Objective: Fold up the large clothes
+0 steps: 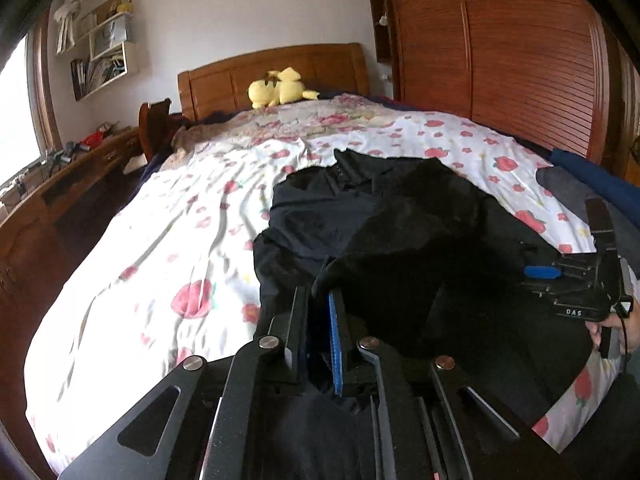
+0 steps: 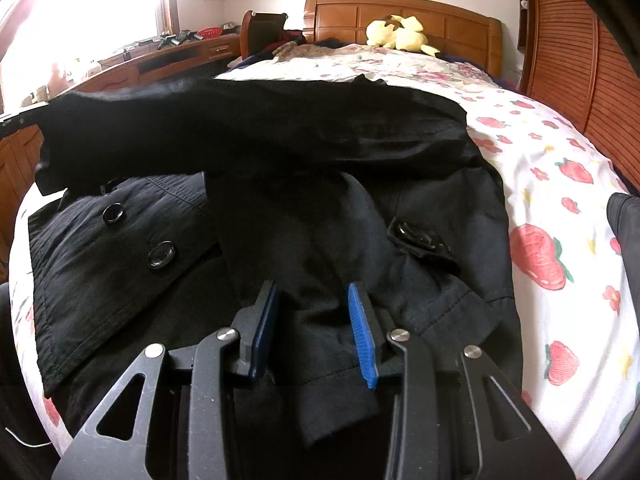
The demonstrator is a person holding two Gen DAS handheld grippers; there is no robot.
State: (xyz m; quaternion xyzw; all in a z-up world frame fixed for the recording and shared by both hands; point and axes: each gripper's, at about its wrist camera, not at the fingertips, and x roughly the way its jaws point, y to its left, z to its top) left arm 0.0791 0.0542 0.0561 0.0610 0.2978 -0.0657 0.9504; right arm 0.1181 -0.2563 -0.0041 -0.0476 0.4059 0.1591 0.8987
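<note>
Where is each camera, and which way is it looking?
Left wrist: sits on the left hand-held gripper, looks up the bed toward the headboard; its jaws pinch the black coat; the right hand-held gripper and a hand show at right.
Right wrist: sits on the right hand-held gripper, faces the same way; its jaws straddle a coat sleeve.
Shared: coat, bed, headboard, yellow plush.

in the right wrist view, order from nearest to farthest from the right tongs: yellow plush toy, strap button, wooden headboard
1. strap button, on the black coat just ahead of the right tongs, slightly right.
2. yellow plush toy, at the bed's far end.
3. wooden headboard, right behind the toy.
</note>
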